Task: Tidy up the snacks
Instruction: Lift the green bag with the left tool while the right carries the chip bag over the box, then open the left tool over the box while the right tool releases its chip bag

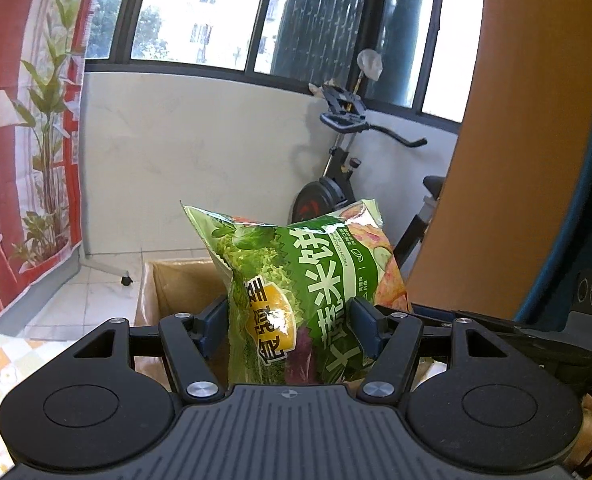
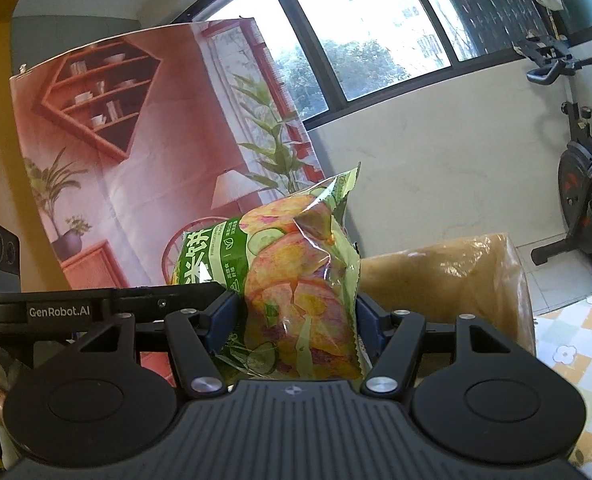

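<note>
Left tongs clamped on green end of snack bag; right tongs clamped on its other end, both partly closed with pads pressing packet. Bag held aloft between tongs, above checked tabletop. Just beyond: open cardboard box. Far: window, exercise bike. Step, as judged: carrying bag to box. Next: lower over opening, release both.

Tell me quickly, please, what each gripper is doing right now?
Left gripper: shut on the green snack bag.
Right gripper: shut on the same bag's other end.
</note>
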The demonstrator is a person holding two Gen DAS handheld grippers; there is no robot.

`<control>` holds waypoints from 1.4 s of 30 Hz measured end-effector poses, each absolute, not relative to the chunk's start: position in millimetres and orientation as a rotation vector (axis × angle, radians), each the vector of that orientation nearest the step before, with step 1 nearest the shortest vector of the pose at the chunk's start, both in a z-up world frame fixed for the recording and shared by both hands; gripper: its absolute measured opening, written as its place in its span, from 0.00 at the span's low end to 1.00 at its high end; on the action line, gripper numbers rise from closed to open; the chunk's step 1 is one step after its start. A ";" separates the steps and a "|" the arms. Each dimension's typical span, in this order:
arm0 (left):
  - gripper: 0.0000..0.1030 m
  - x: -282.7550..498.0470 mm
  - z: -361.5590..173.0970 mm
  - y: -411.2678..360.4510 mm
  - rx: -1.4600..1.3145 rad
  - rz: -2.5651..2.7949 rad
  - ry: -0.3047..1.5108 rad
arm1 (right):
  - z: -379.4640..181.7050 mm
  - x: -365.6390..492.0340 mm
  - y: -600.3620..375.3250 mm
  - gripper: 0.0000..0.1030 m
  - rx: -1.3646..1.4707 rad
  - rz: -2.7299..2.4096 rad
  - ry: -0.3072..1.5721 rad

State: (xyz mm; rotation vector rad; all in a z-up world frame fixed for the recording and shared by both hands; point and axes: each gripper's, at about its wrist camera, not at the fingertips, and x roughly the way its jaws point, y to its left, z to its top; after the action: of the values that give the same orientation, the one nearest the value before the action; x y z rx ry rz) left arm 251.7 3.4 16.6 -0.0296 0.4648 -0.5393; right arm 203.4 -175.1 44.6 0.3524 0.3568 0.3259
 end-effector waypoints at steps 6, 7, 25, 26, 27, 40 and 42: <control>0.65 285.1 11.4 6.0 -0.048 -0.532 0.511 | 36.5 236.9 -179.7 0.63 0.380 0.322 0.400; 0.66 289.8 8.5 6.4 -0.047 -0.532 0.522 | 33.9 241.7 -180.8 0.63 0.387 0.320 0.411; 0.67 345.5 -20.6 19.9 -0.084 -0.479 0.660 | -3.3 292.2 -187.8 0.64 0.506 0.244 0.576; 0.67 348.0 -21.5 20.8 -0.084 -0.469 0.667 | -4.4 293.6 -187.6 0.64 0.505 0.238 0.586; 0.67 348.7 -21.4 20.8 -0.072 -0.447 0.670 | -5.3 294.8 -187.7 0.66 0.509 0.234 0.595; 0.67 326.3 -6.1 29.0 -0.006 -0.393 0.599 | -0.9 280.3 -179.8 0.67 0.406 0.204 0.610; 0.67 316.3 -1.6 30.5 0.004 -0.391 0.575 | 3.4 273.3 -178.6 0.67 0.391 0.202 0.591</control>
State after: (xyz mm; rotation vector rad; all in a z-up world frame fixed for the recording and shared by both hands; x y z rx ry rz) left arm 316.3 30.5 -1.6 0.0043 0.5754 -0.3908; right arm 273.3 -178.6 3.4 0.3909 0.5905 0.2017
